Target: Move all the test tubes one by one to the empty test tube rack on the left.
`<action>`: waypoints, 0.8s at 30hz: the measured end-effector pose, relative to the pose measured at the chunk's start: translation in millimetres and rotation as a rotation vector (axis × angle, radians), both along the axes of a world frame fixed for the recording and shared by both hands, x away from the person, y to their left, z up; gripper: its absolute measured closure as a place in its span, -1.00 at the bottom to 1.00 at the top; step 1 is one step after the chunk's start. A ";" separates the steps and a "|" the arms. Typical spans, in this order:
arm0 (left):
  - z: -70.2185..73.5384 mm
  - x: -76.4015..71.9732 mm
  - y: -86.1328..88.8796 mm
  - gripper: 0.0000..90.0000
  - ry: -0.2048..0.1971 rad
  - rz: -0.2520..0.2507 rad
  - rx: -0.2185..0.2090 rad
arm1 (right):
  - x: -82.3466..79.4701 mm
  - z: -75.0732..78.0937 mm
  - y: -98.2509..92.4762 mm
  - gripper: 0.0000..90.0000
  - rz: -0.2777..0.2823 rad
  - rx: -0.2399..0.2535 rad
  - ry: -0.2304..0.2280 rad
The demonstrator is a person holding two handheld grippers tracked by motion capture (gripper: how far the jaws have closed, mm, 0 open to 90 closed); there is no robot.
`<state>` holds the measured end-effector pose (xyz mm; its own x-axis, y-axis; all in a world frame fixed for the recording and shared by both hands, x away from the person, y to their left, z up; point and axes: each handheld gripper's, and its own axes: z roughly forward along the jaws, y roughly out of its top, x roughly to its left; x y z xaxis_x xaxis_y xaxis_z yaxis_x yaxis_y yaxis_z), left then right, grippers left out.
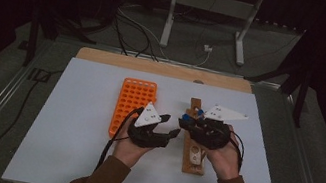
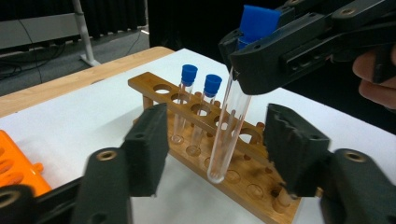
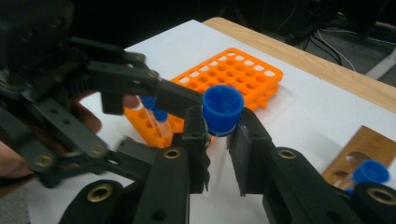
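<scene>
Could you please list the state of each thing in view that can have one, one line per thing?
Held test tube: capped, upright, lifted beside the rack.
Right gripper: shut on the held test tube just under its blue cap.
Left gripper: open, fingers either side of the tube, not touching.
Wooden rack: two capped tubes standing in it.
Orange rack: flat on the table; two capped tubes in it.

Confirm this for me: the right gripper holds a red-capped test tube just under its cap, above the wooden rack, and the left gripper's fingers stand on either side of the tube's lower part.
Wrong in one respect: the cap is blue, not red, as the right gripper view shows. The right gripper holds the blue-capped test tube just under its cap, above the wooden rack, and the left gripper's fingers stand on either side of its lower part.
</scene>
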<state>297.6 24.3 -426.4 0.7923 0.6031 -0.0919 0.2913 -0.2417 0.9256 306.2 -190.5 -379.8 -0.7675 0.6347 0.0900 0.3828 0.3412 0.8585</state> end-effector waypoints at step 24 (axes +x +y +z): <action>-2.9 -0.6 -2.8 0.74 -0.024 -0.042 0.025 | 1.3 -2.3 6.7 0.52 0.042 0.019 0.017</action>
<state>297.0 21.5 -429.3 0.8187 0.5713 -0.0585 0.2587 -0.2759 0.9257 307.4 -183.9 -382.1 -0.7915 0.6002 0.1151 0.3832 0.3407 0.8585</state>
